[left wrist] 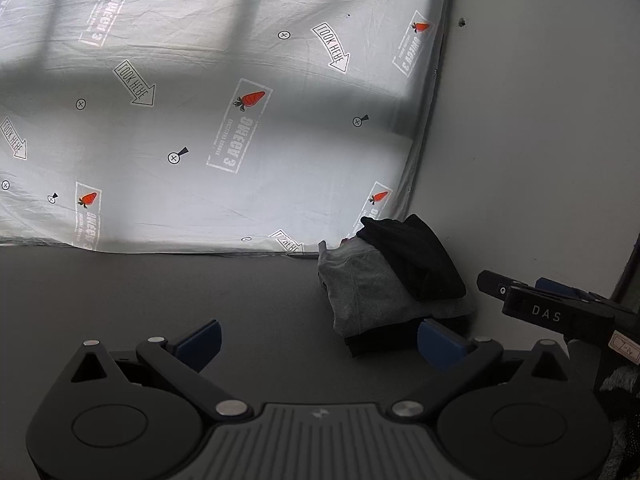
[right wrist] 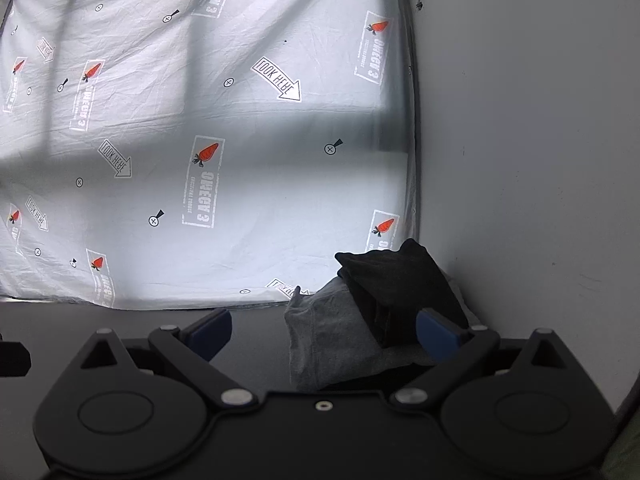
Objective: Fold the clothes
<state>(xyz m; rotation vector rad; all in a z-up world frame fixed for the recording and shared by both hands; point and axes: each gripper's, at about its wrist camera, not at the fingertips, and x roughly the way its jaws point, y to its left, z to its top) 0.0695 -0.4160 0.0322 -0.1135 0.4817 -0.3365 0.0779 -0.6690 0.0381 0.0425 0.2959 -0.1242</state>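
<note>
Both the left gripper (left wrist: pixel 318 342) and the right gripper (right wrist: pixel 324 332) stand spread wide with nothing between their blue pads. The stack of folded clothes (left wrist: pixel 384 288), black piece on grey, sits on the dark table (left wrist: pixel 160 292) by the white wall (left wrist: pixel 540 140), against the carrot-print sheet (left wrist: pixel 200 120)

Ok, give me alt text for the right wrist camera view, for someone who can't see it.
The open, empty right gripper points at a stack of folded clothes, a black garment atop a grey one, on a dark table. Behind hangs a white sheet printed with carrots and arrows, beside a plain wall.
</note>
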